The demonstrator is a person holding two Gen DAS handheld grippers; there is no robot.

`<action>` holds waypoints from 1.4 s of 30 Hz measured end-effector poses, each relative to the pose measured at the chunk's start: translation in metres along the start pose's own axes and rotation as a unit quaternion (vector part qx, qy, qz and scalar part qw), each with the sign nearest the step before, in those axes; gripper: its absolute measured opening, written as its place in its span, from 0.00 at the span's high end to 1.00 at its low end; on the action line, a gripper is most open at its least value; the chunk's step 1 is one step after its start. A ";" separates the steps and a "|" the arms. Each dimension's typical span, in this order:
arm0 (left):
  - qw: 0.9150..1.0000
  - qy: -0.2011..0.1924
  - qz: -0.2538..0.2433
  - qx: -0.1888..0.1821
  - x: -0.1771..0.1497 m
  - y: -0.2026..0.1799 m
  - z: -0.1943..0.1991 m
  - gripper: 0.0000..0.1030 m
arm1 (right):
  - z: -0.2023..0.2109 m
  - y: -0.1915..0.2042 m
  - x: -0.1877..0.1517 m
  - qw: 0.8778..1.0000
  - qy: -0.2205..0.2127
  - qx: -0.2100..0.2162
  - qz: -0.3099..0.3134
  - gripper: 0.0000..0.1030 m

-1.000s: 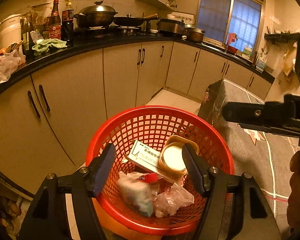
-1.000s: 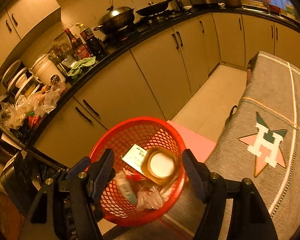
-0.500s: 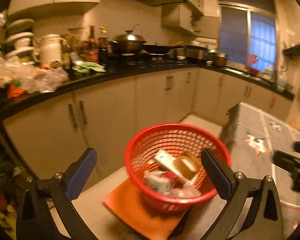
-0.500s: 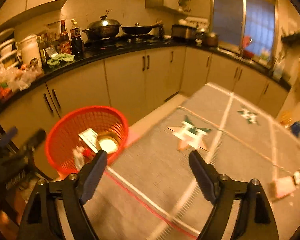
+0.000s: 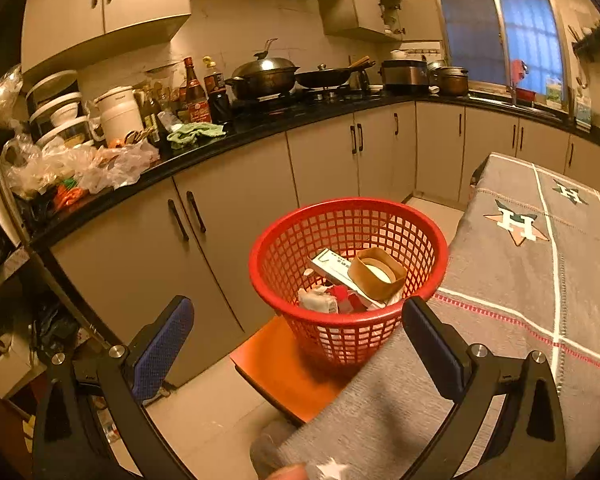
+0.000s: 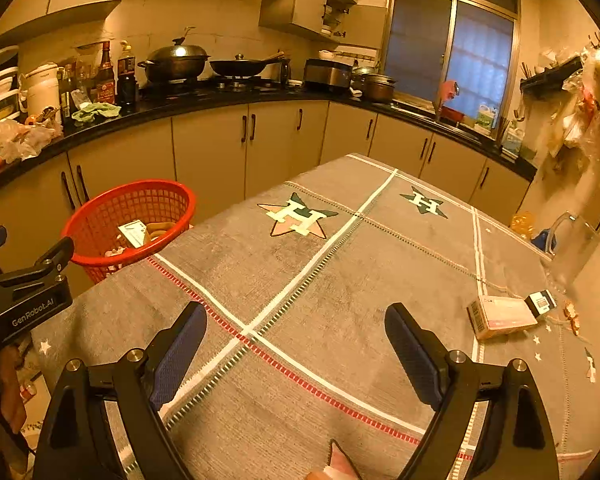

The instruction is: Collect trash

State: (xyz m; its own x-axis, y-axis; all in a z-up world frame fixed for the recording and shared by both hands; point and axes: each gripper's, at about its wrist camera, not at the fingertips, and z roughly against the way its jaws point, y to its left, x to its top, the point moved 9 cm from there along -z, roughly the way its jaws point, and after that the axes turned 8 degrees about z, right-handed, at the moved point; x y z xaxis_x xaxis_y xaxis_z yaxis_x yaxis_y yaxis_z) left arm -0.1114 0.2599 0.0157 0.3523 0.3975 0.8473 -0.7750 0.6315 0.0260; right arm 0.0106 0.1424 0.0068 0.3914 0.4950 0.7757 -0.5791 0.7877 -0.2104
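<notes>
A second ago both tools were hanging right over the red basket (image 5: 348,276), its mesh filling the lower part of each view; now both are sitting further back and the basket is showing smaller, at the centre of the left wrist view and off to the left edge in the right wrist view. The left tool (image 5: 296,340) has gone from partly spread to fully spread, with nothing between its blue pads. The right tool (image 6: 296,352) is opening its jaws wider, nothing between them either, and it is now pointing across the grey cloth-covered counter (image 6: 340,280) instead of down into the basket. The basket is standing on an orange stool (image 5: 296,372) just beside the counter's corner, holding a white carton (image 5: 332,266), a brown roll of tape (image 5: 376,276) and crumpled wrappers (image 5: 320,302). On the counter's right side, well apart from the basket, a pink box (image 6: 500,316) is lying flat with a small dark packet (image 6: 542,302) touching its far end. The cloth is showing white and red stripes and star emblems with an H (image 6: 298,216). Beyond, a black kitchen worktop (image 5: 300,120) is running round the room above beige cabinets, carrying a lidded wok (image 5: 266,78), a frying pan (image 5: 324,76), sauce bottles (image 5: 196,92), a green rag (image 5: 194,132) and plastic bags (image 5: 84,164); a window (image 6: 452,48) is standing in the far corner.
</notes>
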 end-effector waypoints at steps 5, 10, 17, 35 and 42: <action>0.999 -0.021 0.015 0.025 0.005 0.006 0.008 0.00 | 0.000 -0.002 -0.002 1.000 -0.018 0.008 0.000 0.10; 0.999 -0.029 -0.003 0.037 0.002 -0.002 0.011 0.00 | -0.001 -0.002 -0.002 0.999 -0.030 0.016 0.001 0.09; 0.998 -0.043 -0.012 0.037 0.001 -0.009 0.014 0.00 | -0.003 -0.008 -0.003 0.999 -0.035 0.014 -0.007 0.09; 0.999 -0.047 -0.014 0.017 -0.003 -0.012 0.019 0.00 | -0.005 -0.008 -0.007 0.999 -0.032 0.007 -0.004 0.09; 0.999 -0.043 -0.014 0.012 -0.004 -0.012 0.018 0.00 | -0.007 -0.008 -0.007 1.000 -0.029 0.007 -0.005 0.08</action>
State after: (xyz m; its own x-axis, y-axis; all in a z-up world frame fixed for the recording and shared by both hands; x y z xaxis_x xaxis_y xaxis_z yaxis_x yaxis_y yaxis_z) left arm -0.1127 0.2383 0.0218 0.3292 0.3205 0.8882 -0.7775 0.6257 0.0623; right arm 0.0170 0.1348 -0.0012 0.3549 0.4645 0.8113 -0.5860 0.7867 -0.1940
